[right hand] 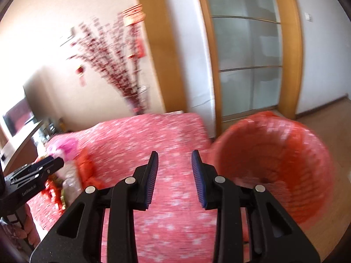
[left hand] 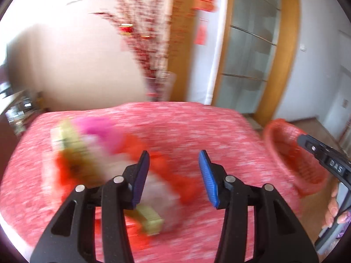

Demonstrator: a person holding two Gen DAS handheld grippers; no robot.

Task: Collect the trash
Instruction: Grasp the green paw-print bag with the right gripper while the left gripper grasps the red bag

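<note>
Judging from how things lie, the step in hand is the reach for the next piece of trash; nothing is held by either gripper. The left gripper [left hand: 174, 176] is seen with its fingers parted about halfway and empty; the right gripper [right hand: 174, 178] has its fingers set narrower, also with nothing between them. The pile of trash [left hand: 105, 166], blurred wrappers and boxes in red, pink and gold, lies on the red-covered bench [left hand: 197, 127] toward its left edge, just beyond and to the left of the left fingers, not between them. The red basket [right hand: 276, 168] stands off the bench's right edge. A swing leftward over the pile and a closing on one piece are called for next.
</note>
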